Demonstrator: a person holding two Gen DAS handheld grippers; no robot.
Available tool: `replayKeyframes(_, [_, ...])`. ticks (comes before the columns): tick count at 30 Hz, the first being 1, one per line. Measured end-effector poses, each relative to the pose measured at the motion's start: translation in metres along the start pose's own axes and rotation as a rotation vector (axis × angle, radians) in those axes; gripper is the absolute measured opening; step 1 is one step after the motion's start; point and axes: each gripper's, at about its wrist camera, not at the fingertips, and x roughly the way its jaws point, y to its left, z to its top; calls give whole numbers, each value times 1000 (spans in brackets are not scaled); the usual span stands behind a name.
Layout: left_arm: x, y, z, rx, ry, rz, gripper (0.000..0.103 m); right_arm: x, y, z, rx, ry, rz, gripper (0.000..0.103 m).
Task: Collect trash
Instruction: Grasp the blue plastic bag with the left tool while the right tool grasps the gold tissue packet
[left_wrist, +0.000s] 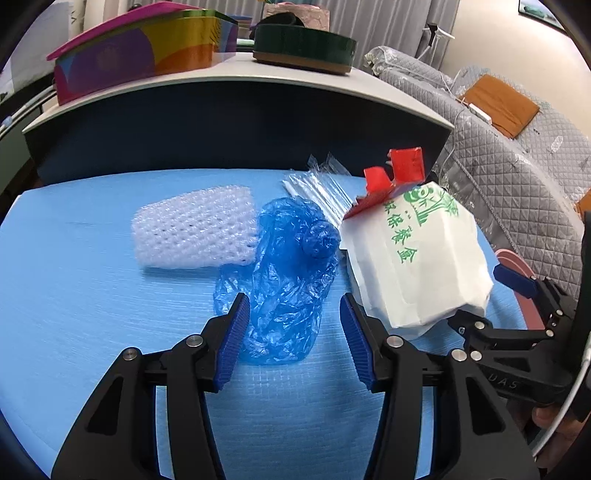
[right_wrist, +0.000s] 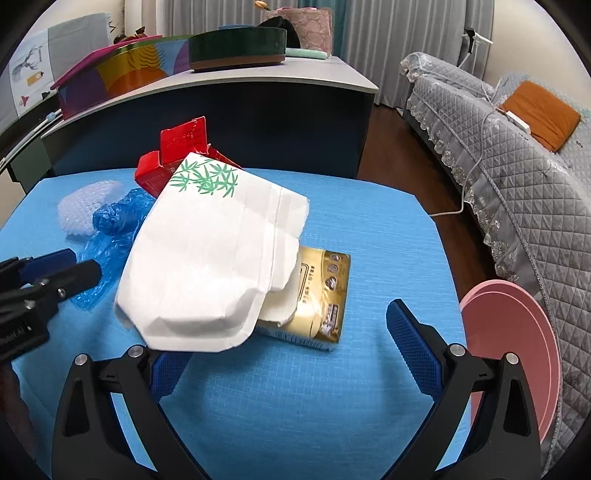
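Lying mid-tabletop, a white bag leans across a gold pack and red carton; blue plastic and foam net lie beside. Left tool released astride the plastic; right tool released, bag overlapping one finger; pink bin near

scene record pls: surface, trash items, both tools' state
surface: blue foam mat
trash: white foam net sleeve; crumpled blue plastic bag; clear plastic wrapper; torn red cardboard box; white paper bag with green print; gold tissue pack, partly under the paper bag
left tool: open, around the blue bag's near end
right tool: open, near paper bag
bin: pink, mat's right edge
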Motion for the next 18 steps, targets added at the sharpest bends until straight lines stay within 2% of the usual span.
replayKeyframes(6, [15, -6, 2, 17, 42, 50, 51, 5, -2, 1, 15, 21, 7, 94])
replayKeyframes(9, [17, -12, 2, 45, 46, 81, 49, 7, -3, 1, 18, 27, 12, 84])
replayKeyframes(11, [17, -12, 2, 45, 49, 85, 34, 7, -4, 0, 22, 32, 14, 74])
replayKeyframes(13, [17, -11, 3, 44, 54, 94, 23, 7, -5, -1, 28, 35, 19, 68])
replayKeyframes(14, [16, -9, 3, 41, 56, 96, 15, 6, -6, -1, 32, 32, 17, 60])
replayKeyframes(17, [17, -4, 3, 28, 67, 94, 6, 7, -9, -3, 47, 39, 30, 42])
replayKeyframes(18, [16, -4, 3, 26, 69, 94, 5, 5, -10, -5, 50, 36, 37, 40])
